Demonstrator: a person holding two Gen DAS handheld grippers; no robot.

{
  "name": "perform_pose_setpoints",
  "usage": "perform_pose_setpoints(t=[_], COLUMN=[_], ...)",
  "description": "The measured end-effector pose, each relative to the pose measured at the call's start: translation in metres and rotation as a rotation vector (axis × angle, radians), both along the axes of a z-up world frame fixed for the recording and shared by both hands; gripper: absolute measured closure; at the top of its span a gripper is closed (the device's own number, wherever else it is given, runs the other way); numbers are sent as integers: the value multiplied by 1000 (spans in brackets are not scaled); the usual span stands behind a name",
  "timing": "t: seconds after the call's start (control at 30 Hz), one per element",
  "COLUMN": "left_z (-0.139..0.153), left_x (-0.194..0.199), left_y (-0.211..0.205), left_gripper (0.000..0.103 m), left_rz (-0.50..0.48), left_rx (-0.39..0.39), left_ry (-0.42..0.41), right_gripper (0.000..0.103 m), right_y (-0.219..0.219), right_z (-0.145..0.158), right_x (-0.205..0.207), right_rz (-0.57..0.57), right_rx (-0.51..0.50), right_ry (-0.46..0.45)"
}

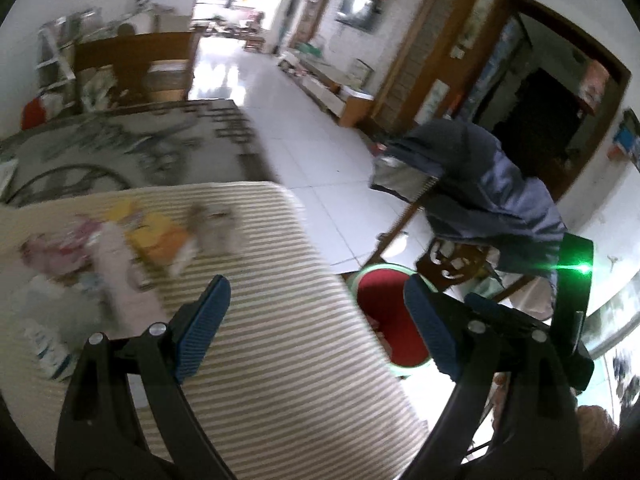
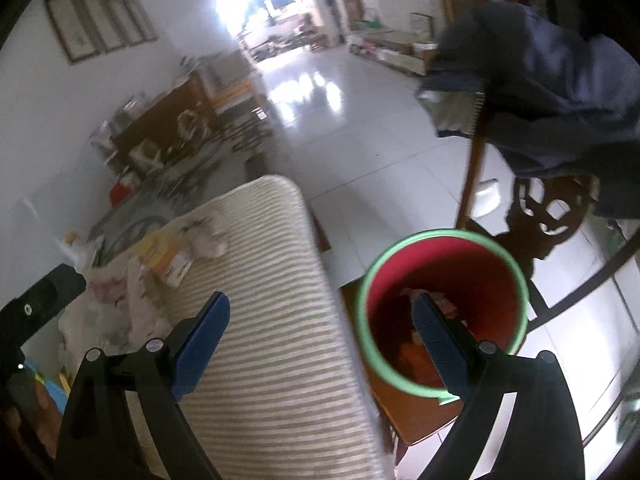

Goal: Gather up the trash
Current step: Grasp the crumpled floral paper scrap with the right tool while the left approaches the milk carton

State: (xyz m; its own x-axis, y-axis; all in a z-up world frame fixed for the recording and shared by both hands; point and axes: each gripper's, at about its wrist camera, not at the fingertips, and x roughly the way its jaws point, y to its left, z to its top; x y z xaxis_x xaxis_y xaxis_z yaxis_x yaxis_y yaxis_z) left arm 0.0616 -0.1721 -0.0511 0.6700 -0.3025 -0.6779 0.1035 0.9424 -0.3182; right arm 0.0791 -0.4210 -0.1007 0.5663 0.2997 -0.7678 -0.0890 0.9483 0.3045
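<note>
Right wrist view: the right gripper (image 2: 320, 312) hung wide open and empty, one finger over the red bin (image 2: 440, 280). Wrappers (image 2: 160, 256) lay on the striped table (image 2: 272, 340) beside the bin. The left gripper (image 1: 316, 300) was likewise wide open, empty.

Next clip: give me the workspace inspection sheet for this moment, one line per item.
Surface: striped mat over a table, right part bare.
Job's things: red bin with a green rim beside the mat, some trash inside; blurred wrappers and crumpled paper heaped on the mat's far left.
Clutter: blue jacket draped on a wooden chair.
Grippers: left gripper open, empty, over the mat's edge; right gripper open, empty, one finger above the bin.
Cables: nothing seen.
Surroundings: white tiled floor, bright doorway, shelves, wall frames.
</note>
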Motion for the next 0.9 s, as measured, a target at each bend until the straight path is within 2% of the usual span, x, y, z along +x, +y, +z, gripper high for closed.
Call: perform_pose_setpoints(t=[0.17,0.33,0.5,0.7,0.8,0.9], left_z=[-11,-32,-52,-64,-70,-75], left_x=[-23,-47,-64,-74,-77,-79], left_y=[74,151,204,233,243,251], left_gripper=[17,17,17,17,17,17], left_rz=[89,198,266,274,271,272], left_rx=[14,51,45,17,9,-2], left_ry=[35,96,155,186,198,210], right_gripper=[14,14,13,13,13,16], right_y=[67,150,225,298,320,333], right_z=[-8,-20,-37,-68,-81,-93], right_x=[-14,-43,-85,-127,-138,-141], right_rz=[122,381,608,806,841,848], right_rx=[-5,-10,-16,-27,-58,-39], right_ry=[55,143,217,323,341,376])
